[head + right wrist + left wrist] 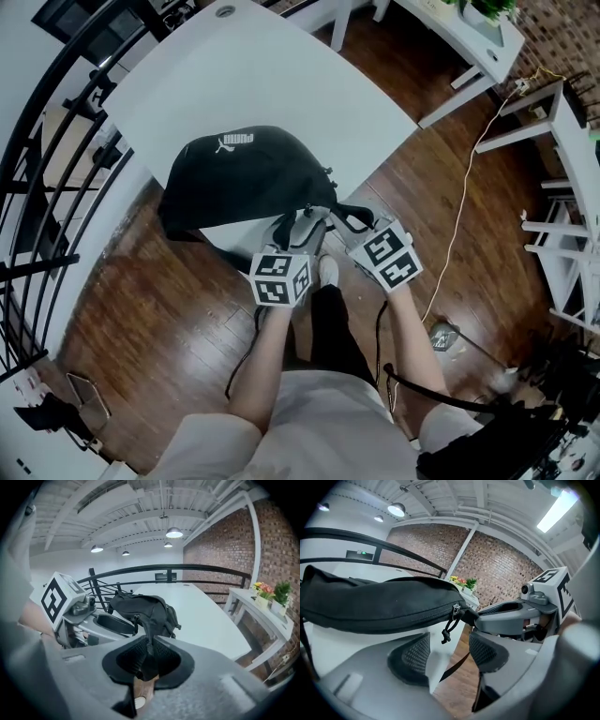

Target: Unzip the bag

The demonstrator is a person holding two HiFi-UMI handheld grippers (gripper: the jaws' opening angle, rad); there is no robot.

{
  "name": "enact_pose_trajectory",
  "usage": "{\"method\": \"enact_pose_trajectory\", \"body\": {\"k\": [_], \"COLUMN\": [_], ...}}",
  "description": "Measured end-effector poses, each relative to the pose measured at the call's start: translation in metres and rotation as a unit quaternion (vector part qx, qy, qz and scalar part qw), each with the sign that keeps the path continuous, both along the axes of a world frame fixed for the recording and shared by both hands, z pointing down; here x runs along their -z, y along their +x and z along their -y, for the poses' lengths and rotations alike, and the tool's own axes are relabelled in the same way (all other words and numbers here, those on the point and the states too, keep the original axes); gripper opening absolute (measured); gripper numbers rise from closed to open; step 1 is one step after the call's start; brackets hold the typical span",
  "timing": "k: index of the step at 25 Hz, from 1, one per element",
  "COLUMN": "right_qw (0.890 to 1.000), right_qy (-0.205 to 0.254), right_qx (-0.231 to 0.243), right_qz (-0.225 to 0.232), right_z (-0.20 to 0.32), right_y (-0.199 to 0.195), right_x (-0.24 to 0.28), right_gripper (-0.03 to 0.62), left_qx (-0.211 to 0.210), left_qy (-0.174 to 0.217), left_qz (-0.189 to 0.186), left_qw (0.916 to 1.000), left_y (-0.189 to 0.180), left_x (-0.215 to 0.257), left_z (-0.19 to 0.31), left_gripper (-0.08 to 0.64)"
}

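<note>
In the head view the tips of both tools are largely masked by their marker cubes and by the dark near end of the bag (246, 173), so neither grip can be read there. In the left gripper view the left tool (447, 654) is seen with its jaws wide apart and nothing held. The zip pull (449, 626) hangs on its cord just ahead of the gap, between the two pads and touching neither. The bag stretches above and to the left of this tool, and its zip appears closed. In the right gripper view the right tool (149, 658) is seen clamped on a black strap (149, 641) at the bag's near end. The bag lies just beyond it on the white worktop (201, 616). The strap's lower part is hidden between the pads.
</note>
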State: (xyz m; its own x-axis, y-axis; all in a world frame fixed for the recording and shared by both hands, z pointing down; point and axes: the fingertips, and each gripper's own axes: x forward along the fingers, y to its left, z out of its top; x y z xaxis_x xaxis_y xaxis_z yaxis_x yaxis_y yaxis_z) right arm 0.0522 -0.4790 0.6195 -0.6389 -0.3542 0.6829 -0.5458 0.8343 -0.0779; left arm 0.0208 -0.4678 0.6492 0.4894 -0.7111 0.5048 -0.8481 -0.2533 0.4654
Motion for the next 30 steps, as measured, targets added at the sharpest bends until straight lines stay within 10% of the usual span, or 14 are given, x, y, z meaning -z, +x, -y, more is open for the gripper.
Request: {"method": "enact_pose_trajectory", "body": {"k": [6,15,30], "right_qw": [1.000,0.999,0.994], "right_qy": [0.005,0.005,0.018], "right_qx": [-0.014,-0.048,-0.108], "right_qz": [-0.003,-0.019,-0.021], "right_z": [0.003,0.014,0.027], "right_y": [0.003,0.017,0.032], "right_x": [0.002,-0.008,-0.024], "right_gripper": [0.034,0.034,0.034], "left_qx": [0.028,0.048,0.164], "left_qy": [0.029,0.015,-0.009], "left_qz": [0.002,-0.017,0.087], "left_qw": [0.9992,0.9986,0.9827], "left_y": [-0.001,-0.053,-0.241], "left_x": [0.014,0.007,-0.024], "left_z": [0.014,-0.001,-0.046], "left_gripper": [0.052,0.044,0.044]}}
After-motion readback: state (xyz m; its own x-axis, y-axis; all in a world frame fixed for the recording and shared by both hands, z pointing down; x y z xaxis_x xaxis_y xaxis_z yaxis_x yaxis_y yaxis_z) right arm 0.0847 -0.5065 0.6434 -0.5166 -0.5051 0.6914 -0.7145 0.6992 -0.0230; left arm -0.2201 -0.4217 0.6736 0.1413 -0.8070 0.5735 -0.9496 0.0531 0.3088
